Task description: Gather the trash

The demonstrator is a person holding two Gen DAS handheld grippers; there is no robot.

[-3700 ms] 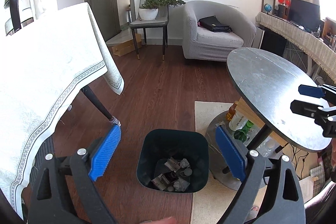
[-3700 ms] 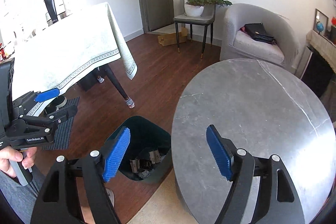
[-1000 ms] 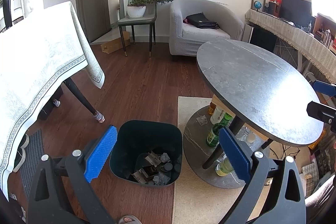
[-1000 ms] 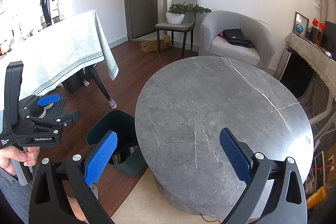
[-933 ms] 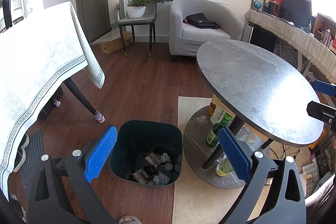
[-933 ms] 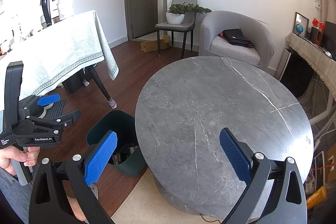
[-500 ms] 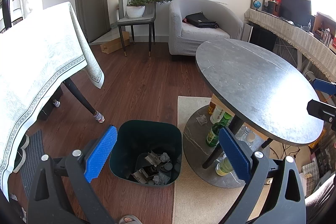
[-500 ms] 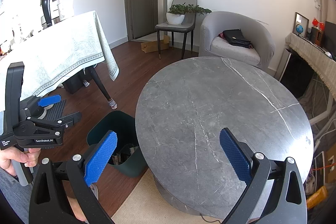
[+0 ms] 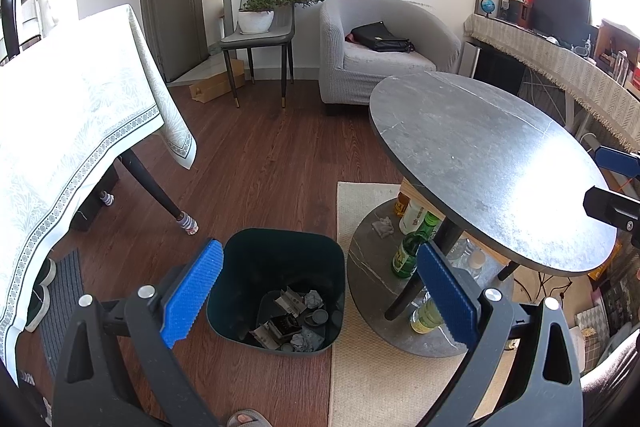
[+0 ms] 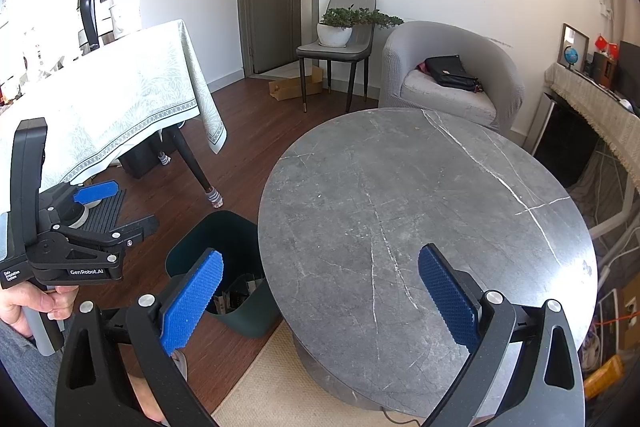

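Two grippers: both are seen spread wide with nothing between the blue pads.
Left gripper (image 9: 320,287): held above the bin (image 9: 276,259).
Right gripper (image 10: 320,291): held over the round table (image 10: 420,211).
Trash (image 9: 294,319): crumpled paper and scraps are seen lying at the bottom of the bin.
Bin: placed on the wooden floor, just beside the rug (image 9: 372,379) and table.
Bottles (image 9: 406,251): kept on the shelf under the table.

Bin (image 10: 224,247) partly hidden behind table (image 10: 400,207).
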